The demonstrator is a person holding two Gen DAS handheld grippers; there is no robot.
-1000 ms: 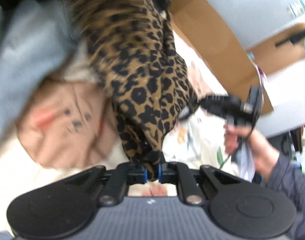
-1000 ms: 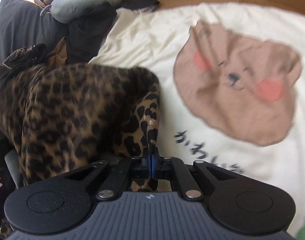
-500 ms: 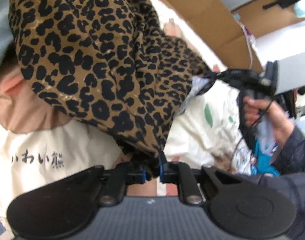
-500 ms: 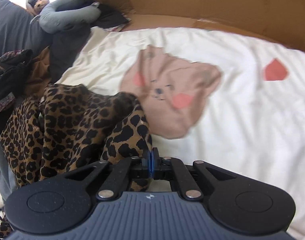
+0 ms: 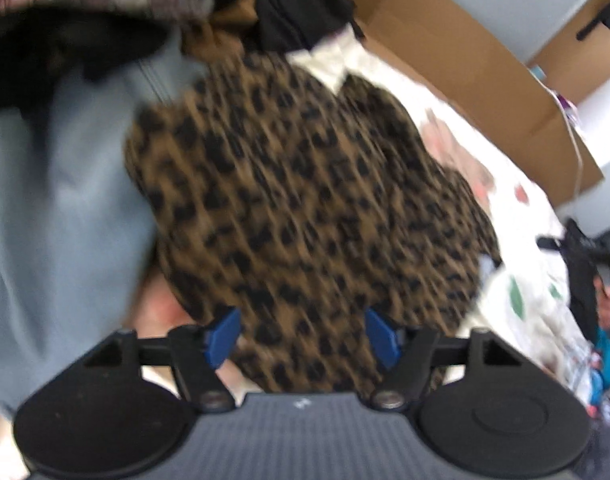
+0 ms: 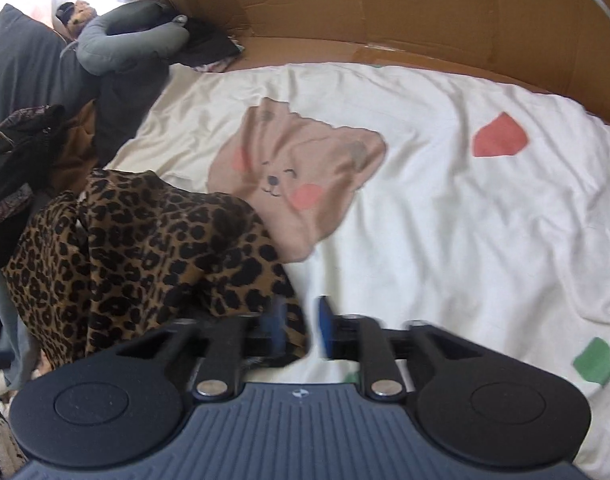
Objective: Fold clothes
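Observation:
A leopard-print garment (image 5: 305, 200) lies crumpled on the cream bear-print bedsheet (image 6: 445, 216). My left gripper (image 5: 301, 336) is open, its blue pads (image 5: 221, 336) spread wide on either side of the cloth's near end; this view is blurred. My right gripper (image 6: 301, 326) is open a small way, and a corner of the leopard-print garment (image 6: 145, 248) lies loose between its blue pads (image 6: 325, 326). The garment's bulk sits left of the right gripper. In the left wrist view the right gripper's body and a hand (image 5: 607, 304) show at the far right.
A light blue garment (image 5: 45, 200) and dark clothes (image 5: 85, 20) are piled left of the leopard cloth. Cardboard walls (image 6: 385, 4) run behind the bed. A grey neck pillow (image 6: 133, 40) and dark clothes (image 6: 13, 160) lie at the bed's far left.
Both grippers were shut on the leopard garment and have opened. The garment has dropped from hanging to lying on the sheet.

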